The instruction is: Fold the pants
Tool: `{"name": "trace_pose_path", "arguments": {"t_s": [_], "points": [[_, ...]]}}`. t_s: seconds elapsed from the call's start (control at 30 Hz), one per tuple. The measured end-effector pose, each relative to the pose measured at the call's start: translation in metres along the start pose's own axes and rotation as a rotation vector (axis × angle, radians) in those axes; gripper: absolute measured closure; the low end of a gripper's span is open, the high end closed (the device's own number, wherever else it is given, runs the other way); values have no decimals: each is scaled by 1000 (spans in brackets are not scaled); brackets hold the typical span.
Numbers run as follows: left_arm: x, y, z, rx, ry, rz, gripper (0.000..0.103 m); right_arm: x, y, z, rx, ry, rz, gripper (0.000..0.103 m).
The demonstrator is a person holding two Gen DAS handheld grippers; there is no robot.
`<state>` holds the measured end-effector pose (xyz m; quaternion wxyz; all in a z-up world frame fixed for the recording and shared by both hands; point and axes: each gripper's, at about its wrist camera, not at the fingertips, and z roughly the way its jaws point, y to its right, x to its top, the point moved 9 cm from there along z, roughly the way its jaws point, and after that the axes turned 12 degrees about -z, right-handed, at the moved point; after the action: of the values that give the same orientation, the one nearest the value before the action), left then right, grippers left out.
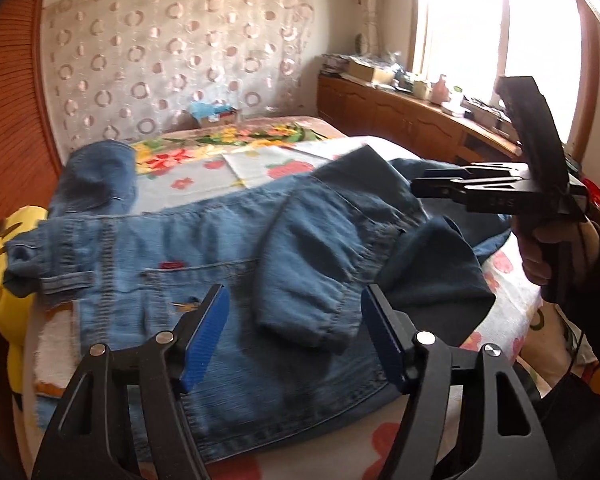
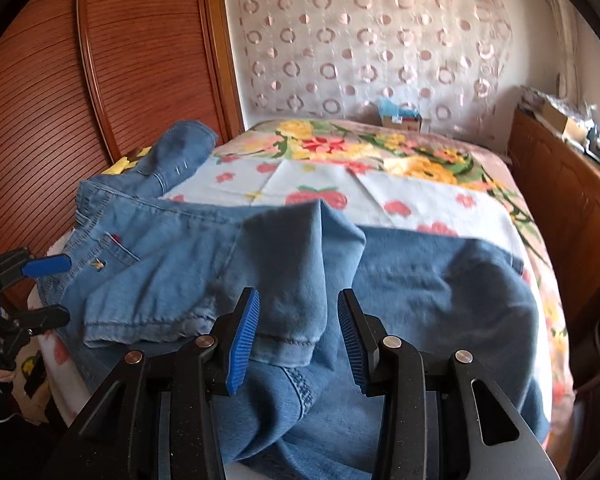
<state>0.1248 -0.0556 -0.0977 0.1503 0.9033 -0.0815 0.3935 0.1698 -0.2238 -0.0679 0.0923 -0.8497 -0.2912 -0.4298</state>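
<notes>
- Jeans [image 1: 204,248] of blue denim lie spread across the near part of the bed [image 1: 260,160], on a floral bedspread.
- Waistband end: toward the left in both views, near the reddish wooden wardrobe [image 2: 40,120]; a back pocket [image 2: 116,248] with a small red mark faces up.
- One leg is folded back over the body of the jeans; its hemmed cuff [image 2: 288,344] lies on top of the denim.
- Another denim portion [image 2: 180,148] is bunched and raised at the far left edge of the bed.
- Dark inner fabric [image 1: 432,276] shows where part of the denim is turned over on the right side of the left wrist view.
- Left gripper [image 1: 294,332]: jaws stand wide, above the denim. The blue pads [image 1: 204,340] press on nothing; the folded leg end lies beneath the gap between them.
- Right gripper [image 2: 298,340]: jaws stand partly apart, with the hemmed cuff visible in the gap. The pads [image 2: 244,336] do not press on the cloth, and nothing is held.
- In the left wrist view, the right gripper [image 1: 424,190] appears at the right edge, carried in a hand [image 1: 540,256] with a dark sleeve, above the denim.
- In the right wrist view, the left gripper [image 2: 56,288] appears at the left edge, beside the waistband end.
- A yellow plush toy [image 1: 8,280] sits at the left edge of the bed, touching the waistband area.
- A wooden cabinet [image 1: 400,120] with clutter on top stands below the window [image 1: 500,40], right of the bed.
- A curtain [image 2: 372,48] patterned with rings hangs on the far wall.
</notes>
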Motion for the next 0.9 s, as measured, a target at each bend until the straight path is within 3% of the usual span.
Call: {"name": "trace_pose_path", "arguments": {"t_s": [0.1,0.3,0.33,0.37,0.43,0.53,0.6,0.9], "points": [[-8,7,13,-23,-38,12,37,3,2,5,20,-12,13,61],[-18,3,34,8,-88,31,39,3,8,22,63,-30,37,61],[-19,3,35,8,-87,36,42,2,10,23,74,-31,41,77],[-19,4,34,12,-82,45,50,3,9,26,88,-34,39,86],[-19,3,34,23,-71,53,65,8,9,27,98,-21,32,96],[-15,-1,26,14,-42,36,85,18,8,25,114,23,27,97],[-11,0,14,-5,-5,28,91,26,6,14,113,63,27,97],[8,-27,-60,-6,117,-49,94,107,-41,-14,159,199,-94,98]]}}
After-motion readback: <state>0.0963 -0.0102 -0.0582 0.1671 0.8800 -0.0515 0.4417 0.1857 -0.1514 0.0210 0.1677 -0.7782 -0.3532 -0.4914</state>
